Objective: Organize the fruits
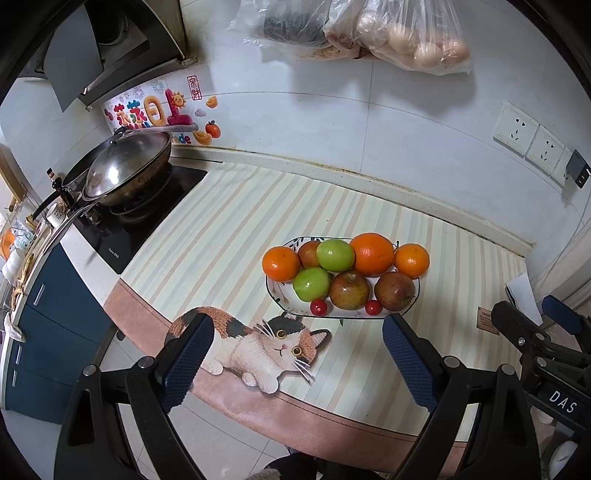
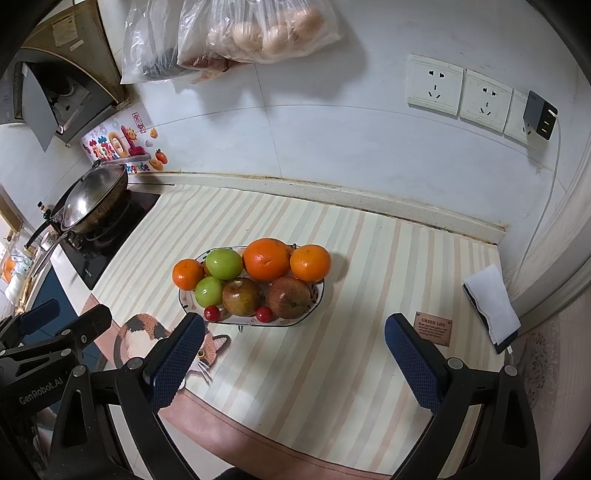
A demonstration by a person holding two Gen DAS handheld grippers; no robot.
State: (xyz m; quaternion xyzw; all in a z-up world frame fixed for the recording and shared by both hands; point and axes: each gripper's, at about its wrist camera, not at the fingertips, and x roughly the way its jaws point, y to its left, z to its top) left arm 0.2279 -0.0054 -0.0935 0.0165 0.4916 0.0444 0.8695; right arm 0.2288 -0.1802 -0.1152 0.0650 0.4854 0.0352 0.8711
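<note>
A white patterned plate [image 1: 280, 297] [image 2: 184, 301] sits on the striped mat, piled with fruit: three oranges [image 1: 372, 254] [image 2: 266, 259], two green apples [image 1: 335, 254] [image 2: 224, 263], brownish-red apples [image 1: 349, 290] [image 2: 243, 296] and two small red cherry-like fruits [image 1: 318, 307] [image 2: 212, 313]. My left gripper [image 1: 297, 343] is open and empty, hovering above the counter's front edge, short of the plate. My right gripper [image 2: 293, 341] is open and empty, also in front of the plate. The right gripper also shows at the right edge of the left wrist view [image 1: 532, 321].
A wok with lid [image 1: 125, 170] [image 2: 92, 201] sits on the black stove at the left. Plastic bags [image 1: 354, 29] [image 2: 236, 33] hang on the tiled wall. Wall sockets [image 2: 461, 90] and a phone with white paper [image 2: 491, 306] are at the right. A cat picture [image 1: 258, 347] is on the mat.
</note>
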